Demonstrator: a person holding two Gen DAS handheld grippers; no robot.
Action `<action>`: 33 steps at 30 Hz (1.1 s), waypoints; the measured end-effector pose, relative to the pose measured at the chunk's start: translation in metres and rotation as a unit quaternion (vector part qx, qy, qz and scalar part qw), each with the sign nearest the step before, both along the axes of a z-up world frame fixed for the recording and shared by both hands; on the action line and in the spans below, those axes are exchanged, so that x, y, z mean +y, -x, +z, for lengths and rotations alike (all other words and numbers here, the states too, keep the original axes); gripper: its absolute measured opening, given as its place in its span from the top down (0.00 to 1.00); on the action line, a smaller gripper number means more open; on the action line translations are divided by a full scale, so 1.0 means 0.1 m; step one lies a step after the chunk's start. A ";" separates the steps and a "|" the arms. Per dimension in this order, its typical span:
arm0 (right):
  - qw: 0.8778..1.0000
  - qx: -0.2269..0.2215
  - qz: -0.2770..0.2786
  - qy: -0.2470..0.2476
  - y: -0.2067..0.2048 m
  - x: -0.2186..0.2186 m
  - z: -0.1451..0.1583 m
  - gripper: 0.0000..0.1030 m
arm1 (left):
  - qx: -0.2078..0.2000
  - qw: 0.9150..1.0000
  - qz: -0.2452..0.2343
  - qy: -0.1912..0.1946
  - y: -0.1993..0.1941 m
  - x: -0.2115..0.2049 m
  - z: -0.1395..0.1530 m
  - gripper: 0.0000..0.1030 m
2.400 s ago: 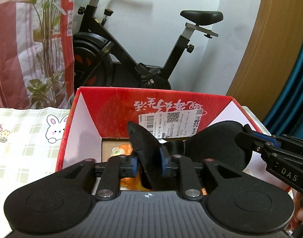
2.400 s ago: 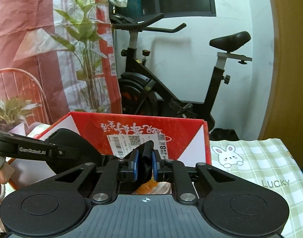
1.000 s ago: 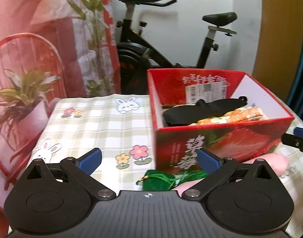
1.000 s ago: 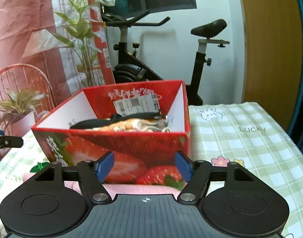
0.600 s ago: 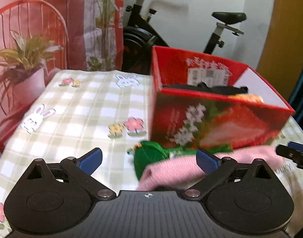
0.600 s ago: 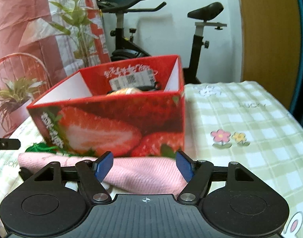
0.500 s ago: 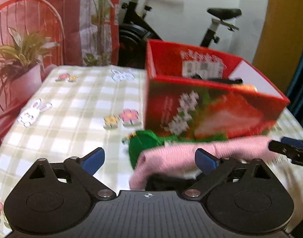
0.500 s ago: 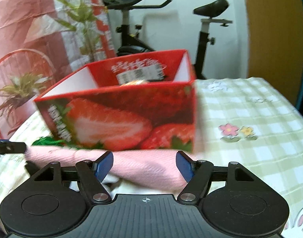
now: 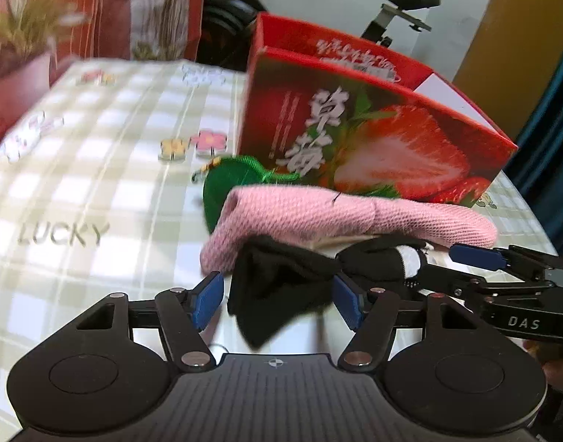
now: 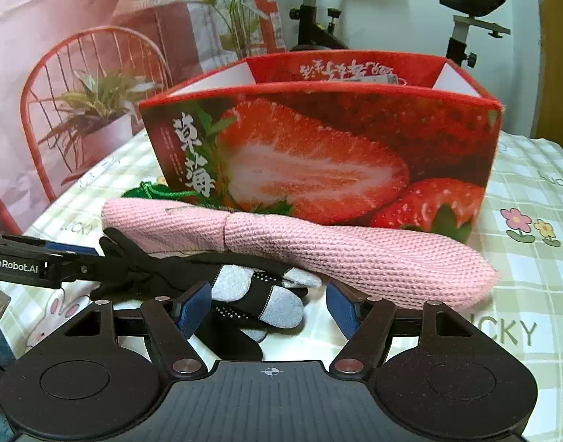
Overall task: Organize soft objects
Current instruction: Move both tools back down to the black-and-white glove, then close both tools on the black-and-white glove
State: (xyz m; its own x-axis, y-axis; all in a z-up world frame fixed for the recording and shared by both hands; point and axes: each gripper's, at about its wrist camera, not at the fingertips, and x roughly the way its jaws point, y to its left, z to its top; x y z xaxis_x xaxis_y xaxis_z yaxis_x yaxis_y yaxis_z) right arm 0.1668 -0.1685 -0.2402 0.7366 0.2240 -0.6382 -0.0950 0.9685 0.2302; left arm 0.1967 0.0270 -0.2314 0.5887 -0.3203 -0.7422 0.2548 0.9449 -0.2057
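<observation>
Between the closing left fingers (image 9: 277, 300) lies the black glove (image 9: 281, 287), ungripped, and the open right fingers (image 10: 266, 307) straddle it, so pinching its pink knit neighbour (image 10: 318, 246) risks dragging both.

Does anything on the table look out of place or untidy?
Yes. Three soft things lie outside the strawberry box, heaped on the tablecloth in front of it: a pink knit piece, a black and grey glove partly under it, and a green item behind.

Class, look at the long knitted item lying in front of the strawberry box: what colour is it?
The knitted item is pink, clearest in the right wrist view.
</observation>
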 end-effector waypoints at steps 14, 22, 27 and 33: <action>0.999 0.024 0.022 -0.010 -0.17 0.09 -0.14 0.47 | 0.004 1.000 -0.003 0.022 -0.08 0.05 -0.16 0.56; 0.999 0.038 0.032 -0.014 -0.12 0.09 -0.12 0.72 | 0.009 0.999 -0.015 0.035 -0.03 0.02 -0.18 0.67; 0.998 0.044 0.028 -0.021 -0.04 0.04 -0.12 0.80 | 0.011 0.999 -0.020 0.037 0.00 0.01 -0.18 0.67; 0.998 0.048 0.017 -0.032 0.06 -0.01 -0.12 0.82 | 0.010 0.999 -0.033 0.031 0.04 -0.05 -0.18 0.67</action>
State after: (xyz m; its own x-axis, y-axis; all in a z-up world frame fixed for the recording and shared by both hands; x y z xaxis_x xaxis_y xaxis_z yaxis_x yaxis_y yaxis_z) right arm 0.1605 -0.1697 -0.2522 0.6641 0.2904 -0.6889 -0.1014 0.9480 0.3018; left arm 0.1923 0.0218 -0.2496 0.5491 -0.4040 -0.7317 0.3121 0.9112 -0.2689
